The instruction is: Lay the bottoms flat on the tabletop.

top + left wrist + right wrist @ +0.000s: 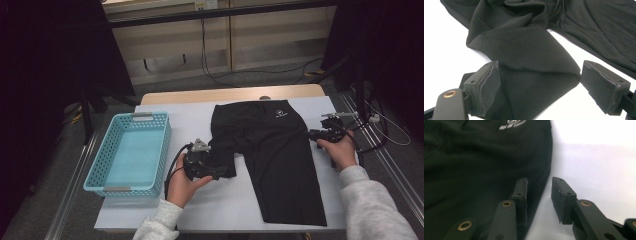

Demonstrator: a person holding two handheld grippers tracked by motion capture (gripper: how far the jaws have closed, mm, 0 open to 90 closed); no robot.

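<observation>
Overhead, a dim room shows a grey floor, pale wall panels and dark curtains at both sides, with cables trailing behind a wooden table (pixel 230 93). A white sheet (pixel 185 117) covers most of the tabletop.

Black shorts (pixel 280 160) lie flat on the sheet right of centre, waistband away from the person, a small white logo (pixel 279 114) near the top. One leg runs straight toward the near edge; the other is folded and bunched to the left.

A light blue perforated basket (pixel 131 152) sits at the sheet's left edge, well apart from the shorts, its bottom bare.

The left gripper (pixel 220 172), held in the person's left hand (pixel 181 186), has its jaws spread wide with the folded leg's corner lying between them. The right gripper (pixel 312 134), held in the right hand (pixel 341 152), is narrowly open, straddling the shorts' right side edge just below the waistband: one jaw over the cloth, the other over the white sheet.
</observation>
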